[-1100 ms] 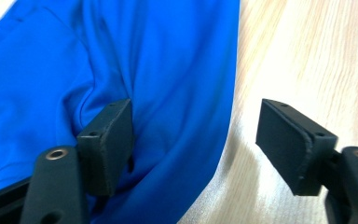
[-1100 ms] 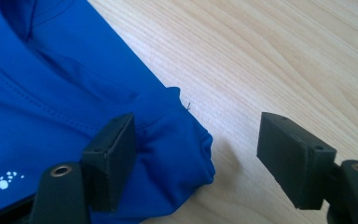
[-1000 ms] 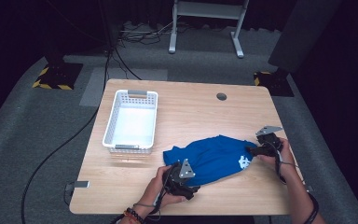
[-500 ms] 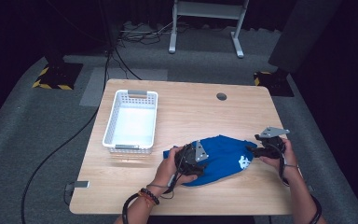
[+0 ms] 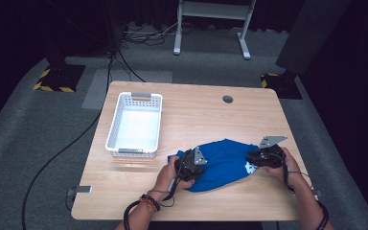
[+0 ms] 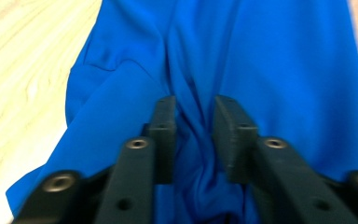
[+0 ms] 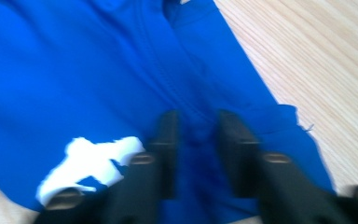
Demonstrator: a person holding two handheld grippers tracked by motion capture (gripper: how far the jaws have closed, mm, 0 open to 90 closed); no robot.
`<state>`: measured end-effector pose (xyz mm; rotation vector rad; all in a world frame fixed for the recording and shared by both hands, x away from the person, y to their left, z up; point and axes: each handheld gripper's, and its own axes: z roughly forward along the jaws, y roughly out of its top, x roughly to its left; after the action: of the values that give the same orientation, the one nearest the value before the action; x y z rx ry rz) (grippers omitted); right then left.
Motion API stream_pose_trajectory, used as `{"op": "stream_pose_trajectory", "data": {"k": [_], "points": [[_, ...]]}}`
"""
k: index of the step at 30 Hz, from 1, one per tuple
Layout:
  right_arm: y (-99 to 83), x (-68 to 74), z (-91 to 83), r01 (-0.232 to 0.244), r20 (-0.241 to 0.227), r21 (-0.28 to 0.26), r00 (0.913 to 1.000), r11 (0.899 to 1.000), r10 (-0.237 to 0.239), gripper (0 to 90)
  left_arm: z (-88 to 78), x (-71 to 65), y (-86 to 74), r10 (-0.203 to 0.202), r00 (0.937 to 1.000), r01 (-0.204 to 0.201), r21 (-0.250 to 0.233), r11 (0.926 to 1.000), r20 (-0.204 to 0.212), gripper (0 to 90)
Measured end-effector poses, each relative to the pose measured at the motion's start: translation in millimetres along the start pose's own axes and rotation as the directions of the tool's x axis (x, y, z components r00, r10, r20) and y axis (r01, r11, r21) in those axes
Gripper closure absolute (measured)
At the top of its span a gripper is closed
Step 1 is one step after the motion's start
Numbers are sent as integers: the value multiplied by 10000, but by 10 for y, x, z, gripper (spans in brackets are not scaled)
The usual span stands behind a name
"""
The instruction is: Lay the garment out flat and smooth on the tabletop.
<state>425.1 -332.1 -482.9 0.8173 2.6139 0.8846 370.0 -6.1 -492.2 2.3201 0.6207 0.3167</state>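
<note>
A crumpled blue cloth garment point(image 5: 225, 163) lies on the pale wooden table point(image 5: 211, 115), right of the white plastic basket point(image 5: 135, 124). The left gripper point(image 6: 195, 135) and right gripper point(image 7: 196, 140) have just been closing — each apparently pinching a bunched fold, though the right view is blurred.

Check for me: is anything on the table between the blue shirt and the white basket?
Nothing visible. Bare tabletop lies between the blue shirt and the white basket; both tongs, left and right, have just been closing on bunched cloth.
</note>
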Motion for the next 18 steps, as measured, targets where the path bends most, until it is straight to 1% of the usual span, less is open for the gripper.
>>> {"op": "stream_pose_trajectory", "data": {"k": [1,2,3,4,5,6,7,8,9,10,11,12,13,14,15,16,17,18], "points": [[6,11,-4,39,22,10,10000,10000,-39,794,-60,-10,-24,-58,9998,60,-112,9999,203,638],[6,11,-4,39,22,10,10000,10000,-39,794,-60,-10,-24,-58,9998,60,-112,9999,203,633],[29,48,-7,210,135,52,9997,9998,-211,866,-102,-31,-61,-64,9995,66,-64,10000,314,619],[33,59,-9,225,84,12,9997,9997,-225,886,-113,-52,-83,-20,9993,18,42,10000,365,596],[40,71,-13,254,98,-37,9996,9997,-253,886,-113,-52,-83,-20,9993,18,42,10000,365,579],[46,79,-18,283,180,-77,9994,9996,-282,846,-125,-81,-108,87,9987,-91,76,9999,503,553],[50,74,-25,195,351,-130,9992,9997,-190,762,-146,-137,-155,138,9984,-145,125,9998,550,534],[50,57,-34,-14,538,-184,9985,9998,24,738,-155,-158,-175,91,9979,-99,115,9999,649,531],[42,31,-40,-154,599,-229,9981,9996,167,677,-164,-176,-184,91,9971,-103,156,9998,753,512],[42,31,-40,-154,599,-229,9981,9996,167,677,-164,-176,-184,91,9971,-103,156,9998,753,483],[32,-2,-41,-369,616,-234,9974,9990,383,571,-175,-203,-189,133,9965,-151,208,9997,825,483],[15,-52,-35,-802,872,-271,9928,9964,822,498,-188,-228,-191,193,9966,-214,263,9994,806,463],[-5,-88,-32,-1109,1013,-320,9883,9933,1136,491,-200,-250,-195,339,9956,-369,323,9988,872,445],[-38,-131,-16,-1349,890,-272,9866,9905,1369,408,-212,-270,-201,453,9944,-488,345,9982,955,427],[-38,-131,-16,-1349,890,-272,9866,9905,1369,408,-220,-285,-206,506,9941,-544,371,9978,956,427],[-53,-155,1,-1619,907,-263,9823,9865,1637,375,-228,-306,-212,533,9945,-571,396,9976,901,406],[-57,-159,18,-1716,858,-208,9812,9849,1728,365,-225,-327,-232,580,9940,-618,389,9973,922,406],[-57,-159,18,-1716,858,-208,9812,9849,1728,365,-225,-327,-232,580,9940,-618,389,9973,922,405]]}}
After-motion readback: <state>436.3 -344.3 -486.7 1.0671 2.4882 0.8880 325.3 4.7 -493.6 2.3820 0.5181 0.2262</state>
